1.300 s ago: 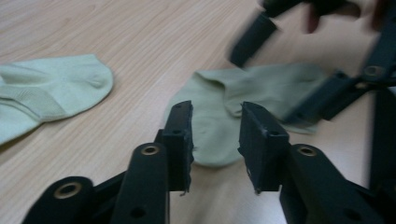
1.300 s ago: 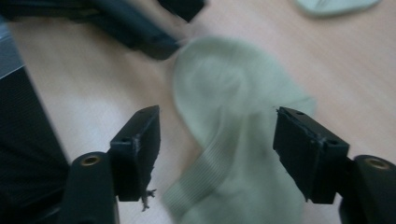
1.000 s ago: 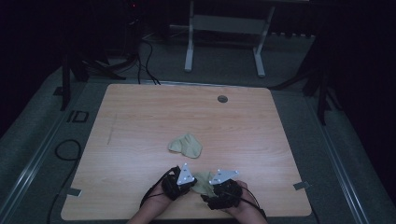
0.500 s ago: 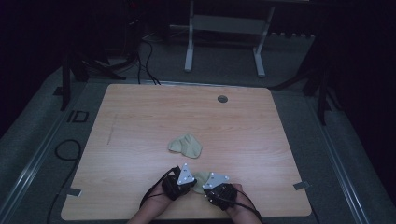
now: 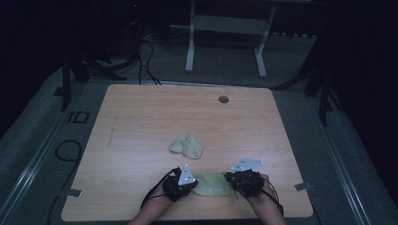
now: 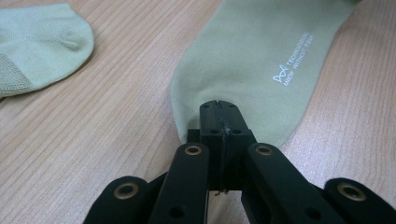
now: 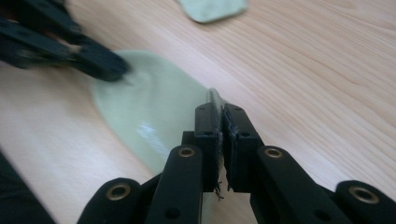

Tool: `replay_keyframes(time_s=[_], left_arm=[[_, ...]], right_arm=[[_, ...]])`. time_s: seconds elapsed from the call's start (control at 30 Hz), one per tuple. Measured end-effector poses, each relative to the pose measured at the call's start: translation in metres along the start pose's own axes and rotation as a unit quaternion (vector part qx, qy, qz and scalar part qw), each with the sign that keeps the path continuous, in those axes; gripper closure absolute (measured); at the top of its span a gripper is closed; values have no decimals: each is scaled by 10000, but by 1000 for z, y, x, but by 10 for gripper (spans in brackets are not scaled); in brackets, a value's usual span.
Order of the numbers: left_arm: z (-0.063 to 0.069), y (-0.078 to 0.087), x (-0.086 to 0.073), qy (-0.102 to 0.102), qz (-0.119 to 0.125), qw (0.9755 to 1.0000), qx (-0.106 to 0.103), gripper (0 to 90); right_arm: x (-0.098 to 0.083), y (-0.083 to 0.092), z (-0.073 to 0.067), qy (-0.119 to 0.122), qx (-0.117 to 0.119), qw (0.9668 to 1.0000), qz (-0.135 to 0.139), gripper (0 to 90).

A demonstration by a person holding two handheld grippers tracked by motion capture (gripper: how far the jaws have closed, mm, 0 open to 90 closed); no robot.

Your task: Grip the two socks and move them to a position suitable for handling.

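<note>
A pale green sock lies flat near the table's front edge, stretched between both grippers. My left gripper is shut on its rounded end; in the left gripper view the jaws pinch the fabric of the sock, which has white print. My right gripper has just been closing its jaws, and they pinch the other edge of the sock. The right gripper view shows that gripper with the sock's rim between its pads, and the left gripper beyond. A second sock lies crumpled at mid-table.
The wooden table has a round cable hole near its far edge. A metal stand and cables are on the floor behind it. The second sock is also in the left gripper view.
My right gripper has moved to the right and a little away from the front edge, drawing the sock out wider between the two grippers. The left gripper stayed put.
</note>
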State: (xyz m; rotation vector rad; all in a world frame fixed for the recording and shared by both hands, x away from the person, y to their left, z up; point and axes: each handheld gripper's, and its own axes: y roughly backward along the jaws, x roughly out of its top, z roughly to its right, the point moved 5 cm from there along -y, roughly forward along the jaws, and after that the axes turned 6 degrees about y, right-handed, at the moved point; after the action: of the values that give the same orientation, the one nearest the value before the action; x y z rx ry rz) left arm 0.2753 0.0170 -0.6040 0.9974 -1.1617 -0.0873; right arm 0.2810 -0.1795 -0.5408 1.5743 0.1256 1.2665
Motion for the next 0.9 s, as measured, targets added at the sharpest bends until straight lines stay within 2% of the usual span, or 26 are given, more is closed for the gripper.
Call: replay_keyframes(time_s=[0.17,0.43,0.73,0.83,0.9], left_arm=[[1,-1,1,-7,12,10000,7,892],[1,-2,2,-47,-5,10000,4,891],[0,-2,2,46,58,10000,-48,878],[2,-3,3,36,76,9999,-116,798],[2,-1,4,67,104,9998,-152,662]], right_arm=[[-16,-3,16,-224,-104,9996,-137,846],[-37,-14,30,-571,-132,9977,-341,801],[-54,-17,41,-701,-227,9958,-542,767],[-54,-17,43,-707,-229,9957,-562,753],[-52,-15,43,-692,-209,9959,-537,720]])
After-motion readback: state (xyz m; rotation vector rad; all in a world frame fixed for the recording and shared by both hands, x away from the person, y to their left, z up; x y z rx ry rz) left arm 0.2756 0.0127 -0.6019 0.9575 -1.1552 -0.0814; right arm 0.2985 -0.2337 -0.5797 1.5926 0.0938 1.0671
